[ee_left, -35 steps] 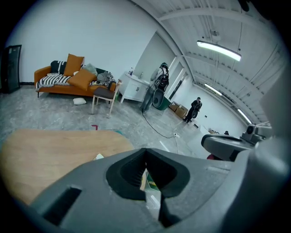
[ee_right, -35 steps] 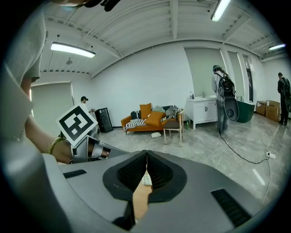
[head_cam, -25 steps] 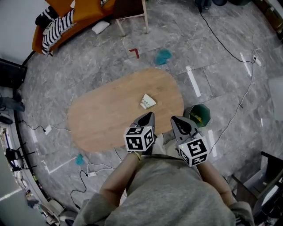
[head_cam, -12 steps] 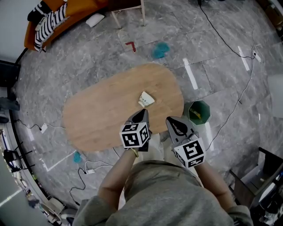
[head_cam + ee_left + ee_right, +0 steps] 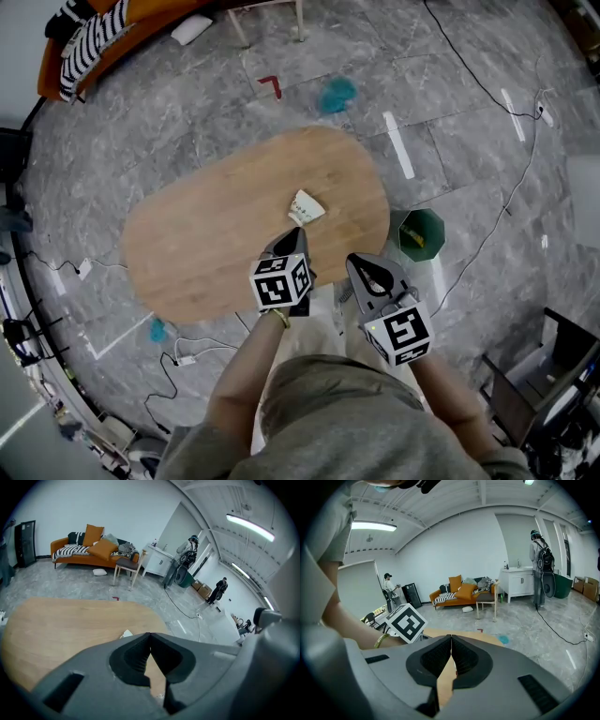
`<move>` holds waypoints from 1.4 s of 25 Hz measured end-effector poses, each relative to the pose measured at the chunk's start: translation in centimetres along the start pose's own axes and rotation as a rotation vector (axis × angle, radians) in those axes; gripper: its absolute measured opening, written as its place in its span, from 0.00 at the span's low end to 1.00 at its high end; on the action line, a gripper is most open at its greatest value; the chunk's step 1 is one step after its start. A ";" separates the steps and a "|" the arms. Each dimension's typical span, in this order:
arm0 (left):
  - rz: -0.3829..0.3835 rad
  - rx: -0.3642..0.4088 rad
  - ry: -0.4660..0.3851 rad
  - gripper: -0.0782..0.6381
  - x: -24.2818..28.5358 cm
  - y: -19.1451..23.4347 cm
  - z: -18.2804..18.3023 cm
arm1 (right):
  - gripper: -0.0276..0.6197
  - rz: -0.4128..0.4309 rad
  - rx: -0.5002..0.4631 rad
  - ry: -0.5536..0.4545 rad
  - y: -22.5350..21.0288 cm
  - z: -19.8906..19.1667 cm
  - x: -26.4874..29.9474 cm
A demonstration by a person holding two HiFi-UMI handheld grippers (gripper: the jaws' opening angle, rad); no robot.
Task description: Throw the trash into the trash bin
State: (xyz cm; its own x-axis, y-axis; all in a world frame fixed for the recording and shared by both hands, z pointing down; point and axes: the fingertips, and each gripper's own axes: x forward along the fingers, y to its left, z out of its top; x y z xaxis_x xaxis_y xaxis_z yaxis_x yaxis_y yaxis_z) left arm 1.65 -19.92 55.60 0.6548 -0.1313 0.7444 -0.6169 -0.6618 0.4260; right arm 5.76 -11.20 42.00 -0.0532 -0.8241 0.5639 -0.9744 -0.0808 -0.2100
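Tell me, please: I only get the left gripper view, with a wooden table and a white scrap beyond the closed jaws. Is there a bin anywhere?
Observer: Yes. The head view shows a green bin on the floor, close beside the table on the person's right.
Visitor: Is it empty?
Observer: No, a yellowish thing lies inside it; I cannot tell what it is.
Visitor: And the other gripper?
Observer: The right gripper has its jaws together with nothing between them, as its own view shows.
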 end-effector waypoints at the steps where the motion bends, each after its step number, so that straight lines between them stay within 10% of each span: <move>1: 0.005 -0.007 0.003 0.12 0.3 0.3 -0.2 | 0.06 0.001 0.003 0.005 0.0 -0.2 0.1; 27: 0.098 -0.121 0.093 0.13 8.9 7.2 -4.9 | 0.06 0.011 0.129 0.123 -1.0 -6.5 3.6; 35: 0.107 -0.148 0.117 0.30 10.9 8.3 -6.2 | 0.06 0.011 0.154 0.136 -1.2 -7.7 4.4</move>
State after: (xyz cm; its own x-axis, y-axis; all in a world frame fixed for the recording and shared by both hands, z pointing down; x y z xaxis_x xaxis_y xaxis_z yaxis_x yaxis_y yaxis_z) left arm 1.00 -22.22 70.45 0.5317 -0.1025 0.8407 -0.7433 -0.5323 0.4052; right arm 4.98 -10.40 50.89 -0.1032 -0.7428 0.6615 -0.9292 -0.1652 -0.3305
